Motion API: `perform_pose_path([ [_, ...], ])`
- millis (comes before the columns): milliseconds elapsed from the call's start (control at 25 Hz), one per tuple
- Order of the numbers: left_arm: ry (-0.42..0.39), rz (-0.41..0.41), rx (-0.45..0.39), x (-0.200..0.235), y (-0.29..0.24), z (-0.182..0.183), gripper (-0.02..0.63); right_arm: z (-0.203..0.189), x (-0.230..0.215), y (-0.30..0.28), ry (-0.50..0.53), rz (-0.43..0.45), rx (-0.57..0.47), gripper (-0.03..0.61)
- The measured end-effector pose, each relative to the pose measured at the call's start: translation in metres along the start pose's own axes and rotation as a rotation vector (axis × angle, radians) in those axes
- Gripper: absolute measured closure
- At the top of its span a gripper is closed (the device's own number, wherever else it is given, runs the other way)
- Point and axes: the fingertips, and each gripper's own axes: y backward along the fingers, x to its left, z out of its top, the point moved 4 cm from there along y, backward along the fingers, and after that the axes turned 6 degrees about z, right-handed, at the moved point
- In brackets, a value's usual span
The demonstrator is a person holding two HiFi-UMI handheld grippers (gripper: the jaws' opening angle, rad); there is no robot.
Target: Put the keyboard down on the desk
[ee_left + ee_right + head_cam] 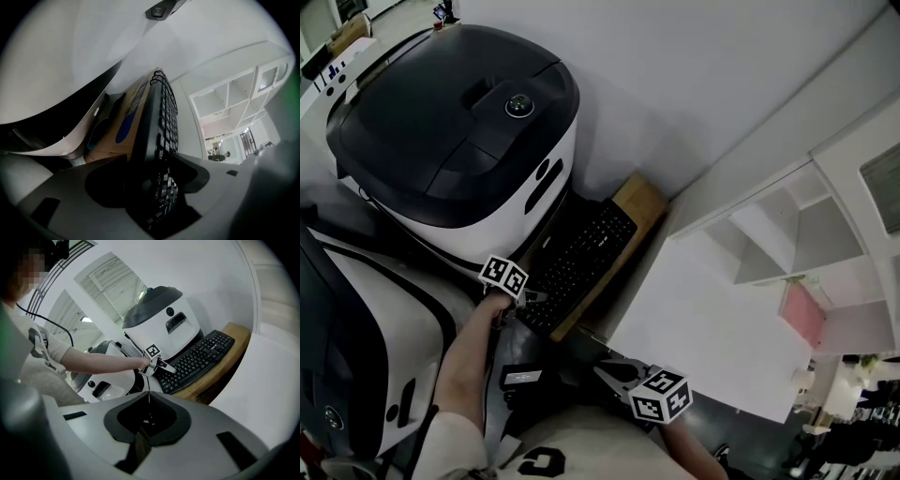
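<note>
A black keyboard [581,258] lies slanted on a flat brown cardboard box [643,201], wedged between a big white machine and the white desk [703,319]. My left gripper [525,298] is shut on the keyboard's near end. In the left gripper view the keyboard [164,122] stands on edge between the jaws of the left gripper [157,187], with the box [126,126] behind it. My right gripper [611,371] hangs lower, off the desk's near edge, shut on nothing. The right gripper view shows the keyboard [199,359], the left gripper [164,366] and the right gripper [145,420].
A large white machine with a dark lid [459,122] crowds the keyboard's left side, and a second one [356,356] stands nearer me. White open shelves [787,234] rise beyond the desk. A thin cable [148,390] dangles from the left gripper.
</note>
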Motion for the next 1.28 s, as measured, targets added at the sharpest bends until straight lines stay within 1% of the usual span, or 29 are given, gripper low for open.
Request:
perform_pose_path([
  [200, -0.036, -0.029, 0.018, -0.004, 0.011, 0.000, 0.367, -0.004, -0.005, -0.005, -0.024, -0.007, 0.000, 0.549],
  [320, -0.040, -0.052, 0.035, -0.009, 0.017, -0.002, 0.385, -0.006, -0.004, -0.010, -0.036, 0.013, 0.004, 0.549],
  [360, -0.039, -0.071, 0.047, -0.013, 0.018, -0.002, 0.393, -0.005, -0.004, -0.011, -0.043, 0.018, 0.002, 0.549],
  [480, -0.027, -0.148, 0.083, -0.026, 0.021, -0.010, 0.450, -0.005, -0.005, -0.013, -0.063, 0.027, -0.006, 0.549],
  [560, -0.011, -0.189, 0.079, -0.034, 0.022, -0.016, 0.482, -0.004, -0.004, -0.014, -0.059, 0.029, -0.012, 0.549],
  [680, 0.032, -0.240, 0.051, -0.041, 0.023, -0.021, 0.499, -0.001, -0.004, -0.014, -0.056, 0.033, -0.024, 0.550],
  [760, 0.082, -0.287, 0.027, -0.043, 0.024, -0.024, 0.502, -0.001, -0.004, -0.014, -0.068, 0.036, -0.032, 0.550],
  [880, 0.159, -0.371, -0.038, -0.047, 0.031, -0.026, 0.505, -0.003, -0.006, -0.012, -0.102, 0.036, -0.052, 0.550],
  [1040, 0.208, -0.469, -0.138, -0.062, 0.043, -0.024, 0.508, -0.005, -0.011, -0.011, -0.146, 0.047, -0.072, 0.550],
  [1160, 0.272, -0.523, -0.202, -0.069, 0.052, -0.020, 0.508, -0.007, -0.014, -0.011, -0.176, 0.053, -0.089, 0.549],
  [1280, 0.308, -0.534, -0.222, -0.072, 0.055, -0.019, 0.508, -0.008, -0.016, -0.007, -0.200, 0.049, -0.114, 0.549],
])
